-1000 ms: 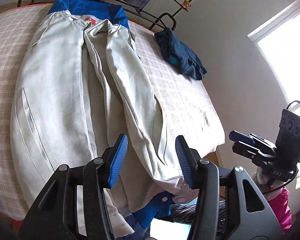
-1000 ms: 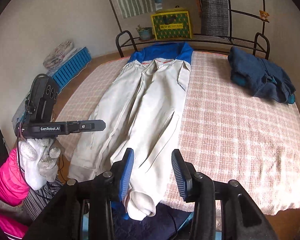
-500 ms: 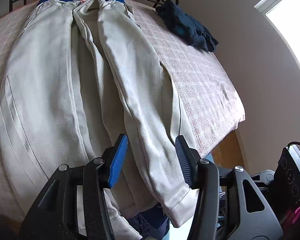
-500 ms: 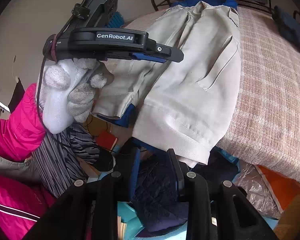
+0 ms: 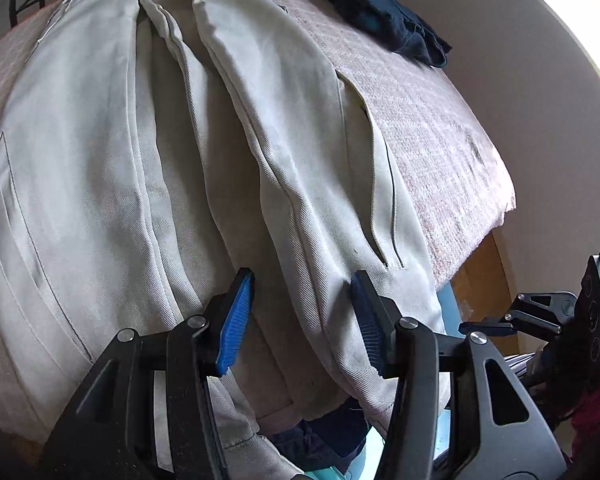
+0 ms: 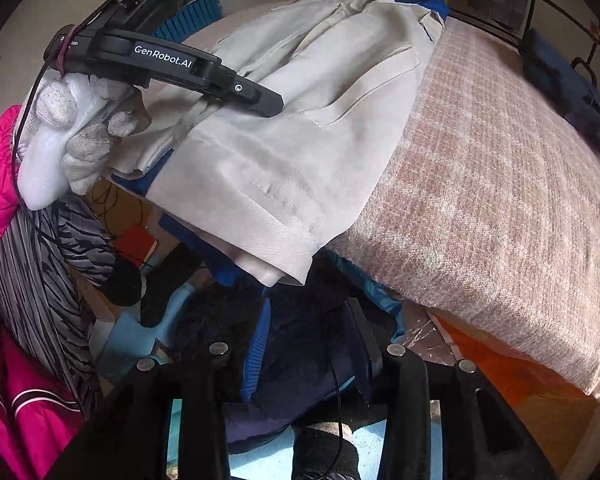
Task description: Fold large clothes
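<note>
Below table edge now: right claw (image 6: 306,346)

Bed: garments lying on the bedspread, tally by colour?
Beige with blue collar: 1, the jacket
Dark navy: 1, the bundled garment near the far edge
Total: 2 on the checked bedspread
</note>
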The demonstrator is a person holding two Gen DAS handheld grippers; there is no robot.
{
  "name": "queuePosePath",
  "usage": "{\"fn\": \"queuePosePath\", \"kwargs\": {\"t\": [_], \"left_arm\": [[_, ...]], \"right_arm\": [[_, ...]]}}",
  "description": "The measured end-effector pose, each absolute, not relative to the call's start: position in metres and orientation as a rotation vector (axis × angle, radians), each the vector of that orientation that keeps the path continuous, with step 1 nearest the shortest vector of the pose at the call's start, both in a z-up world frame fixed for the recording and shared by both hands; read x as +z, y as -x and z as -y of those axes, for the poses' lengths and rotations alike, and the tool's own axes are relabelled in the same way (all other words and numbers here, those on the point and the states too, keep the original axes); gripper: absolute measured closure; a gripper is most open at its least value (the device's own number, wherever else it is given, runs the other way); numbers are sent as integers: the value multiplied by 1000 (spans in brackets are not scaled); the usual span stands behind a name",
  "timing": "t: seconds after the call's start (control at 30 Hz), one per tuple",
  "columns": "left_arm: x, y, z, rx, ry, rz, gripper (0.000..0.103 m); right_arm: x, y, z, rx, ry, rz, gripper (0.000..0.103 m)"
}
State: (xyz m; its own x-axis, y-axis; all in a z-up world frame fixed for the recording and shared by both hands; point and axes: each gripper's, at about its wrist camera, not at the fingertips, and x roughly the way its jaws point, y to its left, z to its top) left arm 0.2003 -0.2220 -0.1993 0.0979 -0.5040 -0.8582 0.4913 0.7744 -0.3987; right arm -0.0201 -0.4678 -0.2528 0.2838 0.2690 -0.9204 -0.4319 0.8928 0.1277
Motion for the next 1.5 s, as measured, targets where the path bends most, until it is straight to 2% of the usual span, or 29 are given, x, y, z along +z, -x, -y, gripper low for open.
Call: {"fn": "queuePosePath", "kwargs": {"t": [0.17,0.2,0.27,0.33,0.47,0.6,0.83,0.9,1.0,1.1,1.23,1.43,1.5], "left_arm": [[-202,-203,218,-730,15,-1283,52],[-203,-203,217,-732,16,-1284,52],[-203,-205,220,-732,12,-1284,52],[-204,-205,220,-728,7,-1282,52],[-205,-205,224,-721,-13,-1273,52],[-205,-202,224,-725,-35,-1261,52],[-188,-190,189,-725,7,-1234,52],[-174,-186,167,-743,74,-1194,52],[-159,-181,129,-685,130,-1113,52],[-157,-179,91,-602,170,-1068,52],[-173,-185,63,-536,199,-1099,52],[-196,-179,67,-553,178,-1136,52],[-207,-176,74,-554,131,-1159,52]], "right_arm": [[-260,13,459,461,180,-1168,80],[-262,12,459,462,179,-1163,84],[-263,15,456,494,170,-1168,102],[-257,24,448,474,223,-1128,103],[-242,39,448,484,166,-1107,103],[-242,51,435,478,250,-1103,103],[-217,52,455,604,121,-1123,102],[-204,48,464,584,86,-1071,87],[-200,27,471,470,76,-1006,72],[-214,-8,465,413,59,-1008,72],[-232,-51,438,370,101,-1002,72],[-263,-81,381,485,121,-1087,72],[-264,-77,356,536,206,-1091,73]]}}
